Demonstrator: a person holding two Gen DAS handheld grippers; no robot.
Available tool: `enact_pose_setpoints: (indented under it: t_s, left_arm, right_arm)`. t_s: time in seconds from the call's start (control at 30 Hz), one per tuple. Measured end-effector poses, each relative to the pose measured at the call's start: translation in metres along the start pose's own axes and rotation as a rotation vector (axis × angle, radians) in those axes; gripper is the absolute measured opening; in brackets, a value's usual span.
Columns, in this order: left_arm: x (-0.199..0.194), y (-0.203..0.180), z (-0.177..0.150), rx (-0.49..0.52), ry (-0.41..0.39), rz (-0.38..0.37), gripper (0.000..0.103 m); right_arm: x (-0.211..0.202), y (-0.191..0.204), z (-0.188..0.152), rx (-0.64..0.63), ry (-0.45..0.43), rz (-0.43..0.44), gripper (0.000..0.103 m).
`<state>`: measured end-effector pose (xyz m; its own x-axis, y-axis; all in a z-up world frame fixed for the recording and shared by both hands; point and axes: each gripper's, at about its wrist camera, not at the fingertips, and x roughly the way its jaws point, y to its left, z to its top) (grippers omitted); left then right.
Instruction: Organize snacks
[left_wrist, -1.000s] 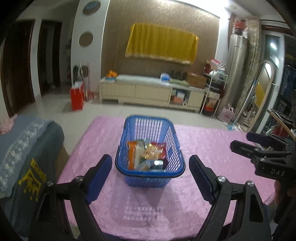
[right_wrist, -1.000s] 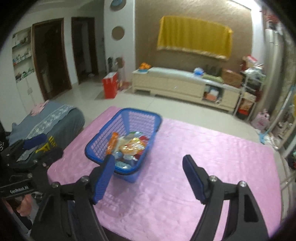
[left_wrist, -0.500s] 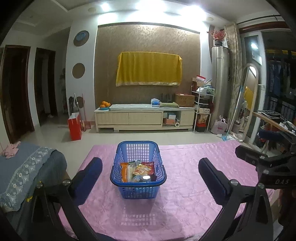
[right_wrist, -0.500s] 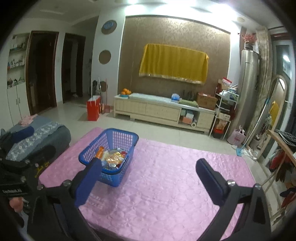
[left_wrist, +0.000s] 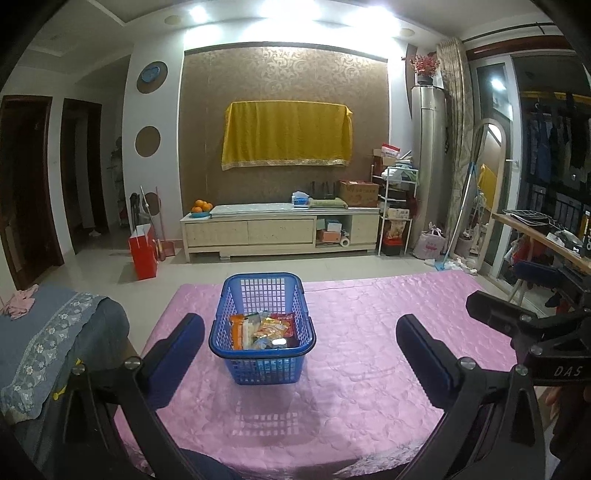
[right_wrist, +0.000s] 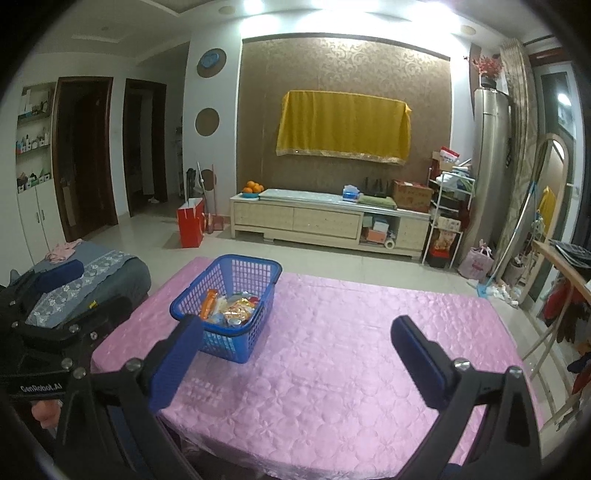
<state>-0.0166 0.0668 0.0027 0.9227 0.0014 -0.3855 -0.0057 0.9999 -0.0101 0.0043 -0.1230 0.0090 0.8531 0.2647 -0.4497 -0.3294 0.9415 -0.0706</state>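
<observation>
A blue plastic basket (left_wrist: 236, 295) stands on the pink tablecloth (left_wrist: 354, 332), left of middle. It holds several snack packets (left_wrist: 262, 328), among them an orange one and a red one. My left gripper (left_wrist: 299, 332) is open and empty, held back from the basket near the table's front edge. My right gripper (right_wrist: 295, 332) is open and empty, to the right of the basket (right_wrist: 229, 271) and well back from it. The right gripper also shows at the right edge of the left wrist view (left_wrist: 532, 325), and the left gripper at the left edge of the right wrist view (right_wrist: 48, 295).
A grey-blue covered seat (left_wrist: 44, 332) stands left of the table. Beyond the table are bare floor, a red bag (left_wrist: 142, 251) and a long low cabinet (left_wrist: 280, 230). A wooden shelf and mirror (left_wrist: 491, 192) stand at the right.
Both grippers have pulled back and tilted up from the basket, so it looks smaller and farther. Both stay open and empty. The basket has not moved.
</observation>
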Motion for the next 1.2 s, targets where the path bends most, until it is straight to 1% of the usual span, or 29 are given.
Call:
enact_pose_setpoints:
  t_s: [0.17, 0.3, 0.53, 1.2]
  left_arm:
    - [0.0000, -0.0073, -0.0016, 0.007, 0.001, -0.011, 0.103]
    - [-0.0007, -0.0079, -0.0019, 0.005, 0.006, -0.020, 0.103]
    - [-0.0007, -0.0093, -0.0027, 0.006, 0.016, -0.025, 0.103]
    - [-0.0010, -0.0111, -0.0007, 0.013, 0.029, -0.013, 0.103]
  right_arm:
    - [-0.0039, 0.0013, -0.0020, -0.002, -0.005, -0.003, 0.103]
    - [-0.0051, -0.0021, -0.0021, 0.010, -0.003, 0.009, 0.103]
    - [-0.0059, -0.0024, -0.0022, 0.008, -0.004, 0.003, 0.103]
    - [-0.0041, 0.0001, -0.0040, 0.011, 0.008, 0.003, 0.103]
